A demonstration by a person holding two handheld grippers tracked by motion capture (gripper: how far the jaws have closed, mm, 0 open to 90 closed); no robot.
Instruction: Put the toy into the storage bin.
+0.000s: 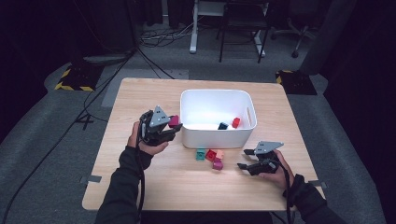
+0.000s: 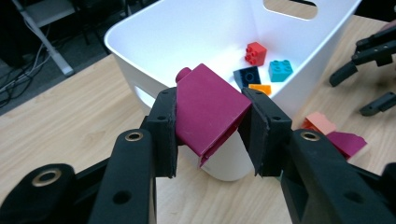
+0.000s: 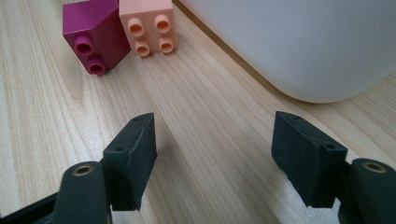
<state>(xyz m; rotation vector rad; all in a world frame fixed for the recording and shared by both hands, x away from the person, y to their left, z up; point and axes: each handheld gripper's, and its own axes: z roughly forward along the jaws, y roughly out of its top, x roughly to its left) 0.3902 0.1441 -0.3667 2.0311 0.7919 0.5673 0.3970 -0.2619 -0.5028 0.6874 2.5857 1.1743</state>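
A magenta block (image 2: 208, 109) is clamped between the two pads of the left gripper (image 2: 210, 126), tilted, with one stud showing at its upper left corner. It is held in the air just beside the near left corner of a white bin (image 2: 140, 70), level with the rim. In the high view the same block (image 1: 174, 121) is seen at the tip of the left gripper (image 1: 173, 124), right against the bin's left wall (image 1: 187, 135).

Inside the bin, a red block (image 2: 256, 52), a teal block (image 2: 280, 70), a dark blue block (image 2: 247, 76) and an orange block (image 2: 260, 88) are lying on the floor.

The jaws of the right gripper (image 3: 212, 158) are spread wide with nothing between them, and are held low over the wooden table (image 3: 210, 107). Ahead of them, a second magenta block (image 3: 93, 35) and a peach block (image 3: 148, 25) are lying side by side and touching, near the bin's outer wall (image 3: 299, 42).

In the high view, the right gripper (image 1: 245, 158) is seen to the right of a small cluster of blocks (image 1: 211, 157) in front of the bin.
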